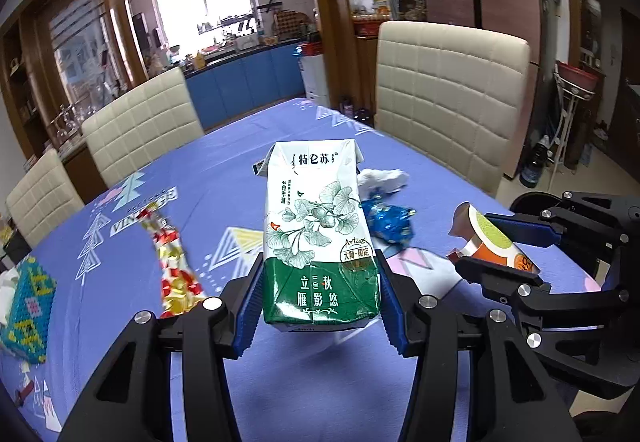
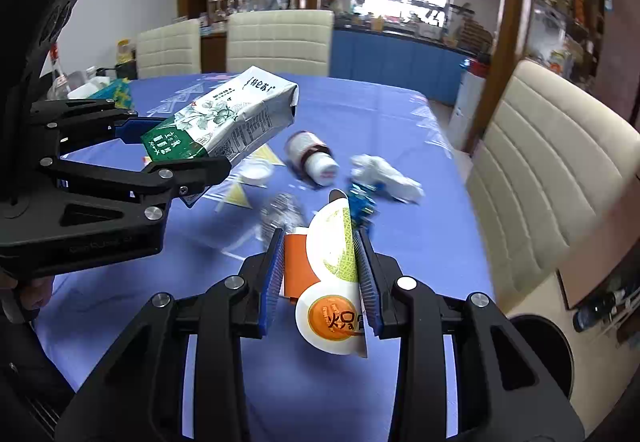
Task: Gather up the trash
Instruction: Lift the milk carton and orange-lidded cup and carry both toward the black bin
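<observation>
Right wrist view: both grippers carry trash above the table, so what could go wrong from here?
1. The right gripper pinches a curled orange-and-white paper wrapper by its edges; it may slip out.
2. The left gripper grips only the base of the green-and-white milk carton, which may tilt or drip.
</observation>
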`<state>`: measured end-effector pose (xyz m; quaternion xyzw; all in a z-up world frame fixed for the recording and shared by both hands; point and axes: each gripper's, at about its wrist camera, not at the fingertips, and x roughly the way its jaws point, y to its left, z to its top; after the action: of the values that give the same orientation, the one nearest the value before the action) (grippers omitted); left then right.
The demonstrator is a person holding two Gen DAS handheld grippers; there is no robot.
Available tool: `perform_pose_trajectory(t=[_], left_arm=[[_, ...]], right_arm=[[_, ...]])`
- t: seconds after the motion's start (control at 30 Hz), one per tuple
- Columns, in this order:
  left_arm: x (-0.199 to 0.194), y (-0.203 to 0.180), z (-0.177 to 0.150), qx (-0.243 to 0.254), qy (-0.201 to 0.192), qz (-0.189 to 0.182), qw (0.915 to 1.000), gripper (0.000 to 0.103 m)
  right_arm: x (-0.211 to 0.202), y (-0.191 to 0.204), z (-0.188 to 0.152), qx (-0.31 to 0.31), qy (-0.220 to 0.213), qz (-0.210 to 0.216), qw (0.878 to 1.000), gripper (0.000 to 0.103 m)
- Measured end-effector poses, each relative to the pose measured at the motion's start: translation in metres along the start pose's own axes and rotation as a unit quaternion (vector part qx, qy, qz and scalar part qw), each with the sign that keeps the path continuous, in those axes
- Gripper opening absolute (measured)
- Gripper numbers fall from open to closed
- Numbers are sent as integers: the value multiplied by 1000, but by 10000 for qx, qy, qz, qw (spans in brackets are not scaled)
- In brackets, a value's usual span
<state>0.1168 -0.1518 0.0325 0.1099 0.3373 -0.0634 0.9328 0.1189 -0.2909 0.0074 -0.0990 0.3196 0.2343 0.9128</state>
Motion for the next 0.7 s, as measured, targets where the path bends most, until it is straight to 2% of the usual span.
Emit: perform_pose_trajectory(t=[0.7], left_arm=[[11, -95, 34, 767, -10, -601, 9952, 50]], right_arm=[[-40, -89, -33, 764, -156, -619, 9950, 37]])
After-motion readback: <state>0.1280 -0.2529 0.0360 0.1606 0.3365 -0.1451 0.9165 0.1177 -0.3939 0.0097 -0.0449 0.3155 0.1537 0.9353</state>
